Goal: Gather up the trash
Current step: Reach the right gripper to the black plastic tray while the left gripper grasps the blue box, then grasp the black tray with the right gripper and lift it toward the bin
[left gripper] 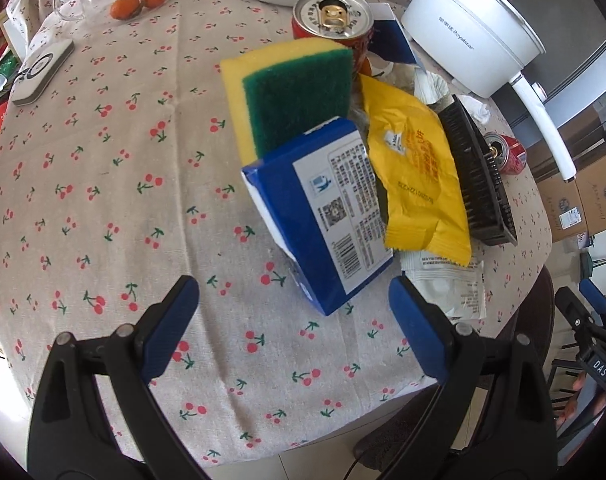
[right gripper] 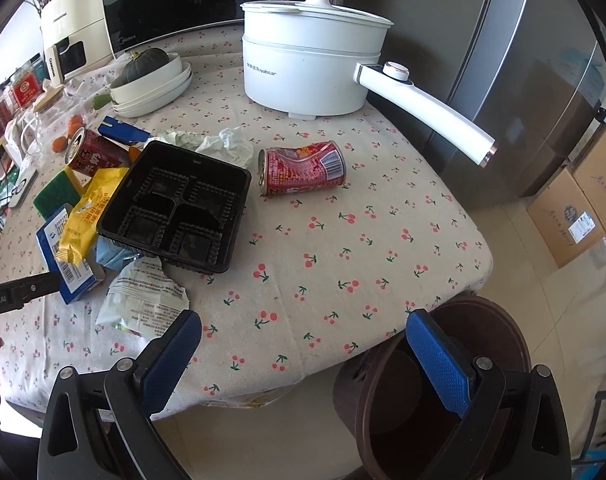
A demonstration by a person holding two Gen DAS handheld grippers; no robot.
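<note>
On the cherry-print tablecloth (left gripper: pixel 103 184), the blue carton (left gripper: pixel 315 216) lay just ahead of your left gripper (left gripper: pixel 295 304), its long axis slanting away toward the yellow wrapper (left gripper: pixel 415 168) and sponge (left gripper: pixel 291 92) it leaned among. Your left jaws stood wide apart, grasping nothing. Your right gripper (right gripper: pixel 303 344), likewise spread and empty, hung farther off at the table edge, above the brown bin (right gripper: pixel 499 340).

left tool (left gripper: pixel 293 304) jaws wide, empty | above tablecloth (left gripper: pixel 103 200) | blue carton (left gripper: pixel 323 216) just ahead
</note>
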